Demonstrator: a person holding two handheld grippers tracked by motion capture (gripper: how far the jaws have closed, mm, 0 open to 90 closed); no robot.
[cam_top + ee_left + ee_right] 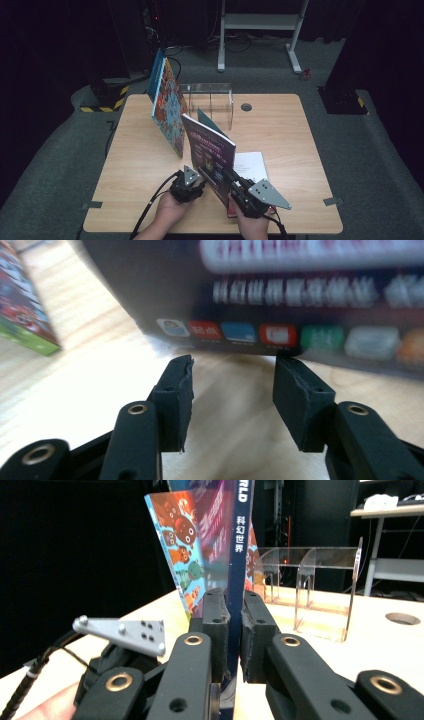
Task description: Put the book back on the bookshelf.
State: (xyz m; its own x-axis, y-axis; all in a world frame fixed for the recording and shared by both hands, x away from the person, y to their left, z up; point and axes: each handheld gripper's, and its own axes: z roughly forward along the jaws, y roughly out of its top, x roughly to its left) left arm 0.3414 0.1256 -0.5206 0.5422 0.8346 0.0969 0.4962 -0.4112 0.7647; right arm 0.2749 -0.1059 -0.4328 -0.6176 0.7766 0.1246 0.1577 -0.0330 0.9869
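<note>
Right gripper view: right tool (234,630) clamps the dark magazine (235,555) by its spine (upright); left tool (232,390), at nine o'clock, gapes narrowly, holding nothing.

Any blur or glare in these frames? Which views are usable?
High view: sharp; table evenly lit, surroundings dark. Left gripper view: the dark magazine is smeared and its print unreadable, the wood beneath it glares white, the left tool is crisp. Right gripper view: right tool and magazine spine sharp, clear rack shows faint reflections.
</note>
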